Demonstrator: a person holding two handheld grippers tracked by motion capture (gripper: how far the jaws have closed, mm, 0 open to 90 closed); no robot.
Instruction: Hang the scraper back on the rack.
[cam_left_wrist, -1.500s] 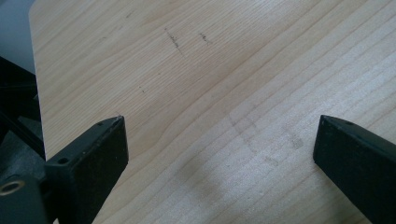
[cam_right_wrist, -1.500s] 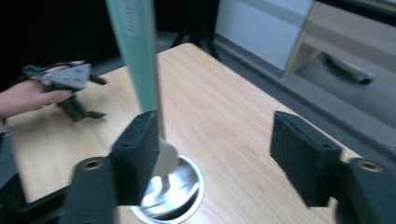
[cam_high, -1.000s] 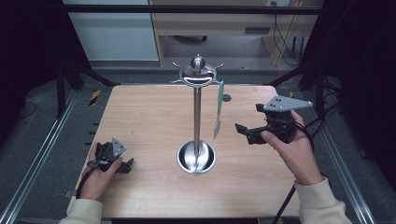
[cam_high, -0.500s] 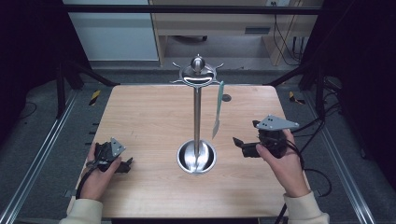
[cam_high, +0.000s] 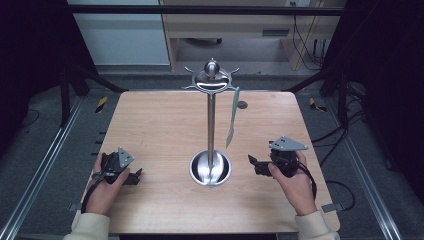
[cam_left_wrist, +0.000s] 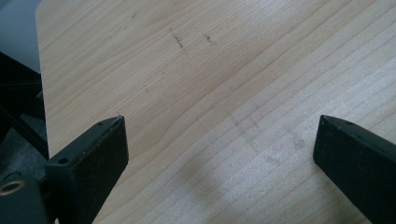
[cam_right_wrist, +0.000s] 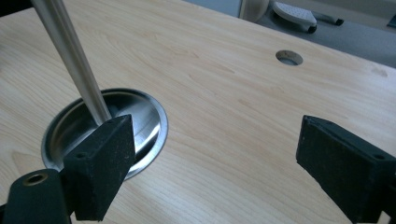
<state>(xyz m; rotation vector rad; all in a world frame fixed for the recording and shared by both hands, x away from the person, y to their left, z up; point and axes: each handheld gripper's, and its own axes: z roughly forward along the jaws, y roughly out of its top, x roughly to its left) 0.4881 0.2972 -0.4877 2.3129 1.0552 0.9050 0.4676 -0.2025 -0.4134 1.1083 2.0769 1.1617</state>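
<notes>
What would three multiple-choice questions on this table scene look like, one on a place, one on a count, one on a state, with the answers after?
1. Where does the metal stand sit?
A. near the table's middle
B. on the far left corner
C. on the floor

2. How many things hang from the stand's top hooks?
A. none
B. one
C. three

3. How are the right gripper jaws?
A. shut on the pole
B. shut on nothing
C. open, holding nothing

Answers: 1 A, the round base rests on the wooden table between the two hands. 2 B, a single pale green utensil hangs beside the pole. 3 C, the right gripper view shows bare wood across a wide gap between the jaws.
</notes>
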